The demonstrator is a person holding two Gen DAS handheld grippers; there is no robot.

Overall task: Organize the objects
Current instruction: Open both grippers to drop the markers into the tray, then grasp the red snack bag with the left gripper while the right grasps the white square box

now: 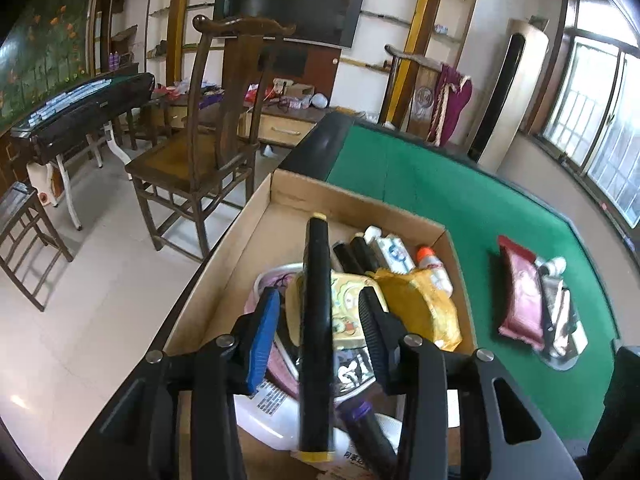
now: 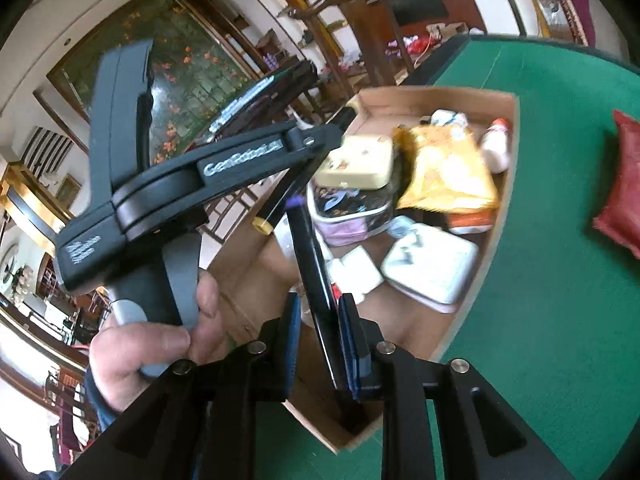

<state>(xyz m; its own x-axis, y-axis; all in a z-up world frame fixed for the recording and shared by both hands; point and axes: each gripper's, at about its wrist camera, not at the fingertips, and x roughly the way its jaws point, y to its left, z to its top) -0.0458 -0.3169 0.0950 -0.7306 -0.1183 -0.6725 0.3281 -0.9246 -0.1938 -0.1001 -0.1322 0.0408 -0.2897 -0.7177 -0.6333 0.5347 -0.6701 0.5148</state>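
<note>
Crowding cardboard box (image 1: 256, 216), green felt (image 1: 460, 200) beyond.

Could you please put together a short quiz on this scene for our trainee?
1. True or false: the left gripper is pressing its pads on the black stick.
2. Where does the red pouch lie? A: in the cardboard box. B: on the green table. C: on the chair.
3. What colour are the bands at the ends of the black stick?

Key: 1 false, the stick stands between open pads with a gap on each side; 2 B; 3 yellow.
</note>
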